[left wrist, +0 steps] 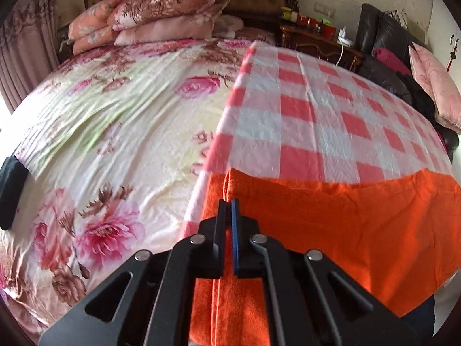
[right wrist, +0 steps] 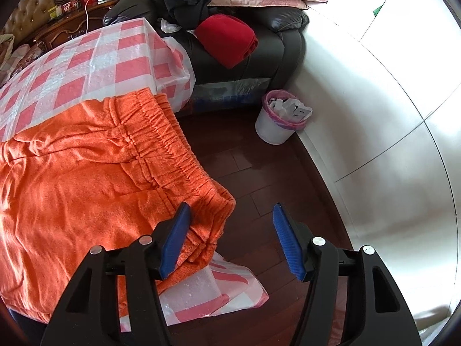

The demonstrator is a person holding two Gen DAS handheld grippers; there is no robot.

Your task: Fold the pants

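Observation:
Orange pants (left wrist: 345,230) lie on a table under a pink-and-white checked cloth (left wrist: 302,109). In the left wrist view my left gripper (left wrist: 229,201) is shut, its jaws pinched on the hemmed edge of the orange fabric at the cloth's left side. In the right wrist view the elastic waistband (right wrist: 161,138) runs along the table's right edge and its near corner hangs over. My right gripper (right wrist: 230,206) stands open around that corner. Its left blue pad (right wrist: 175,236) is over the fabric and the right pad (right wrist: 288,242) is over the floor, neither pressing.
A bed with a floral cover (left wrist: 100,121) and stacked pillows (left wrist: 155,14) lies left of the table. A dark leather sofa (right wrist: 276,37) with a red blanket (right wrist: 227,39) stands behind. A white waste bin (right wrist: 278,118) sits on the dark wood floor by the white wall.

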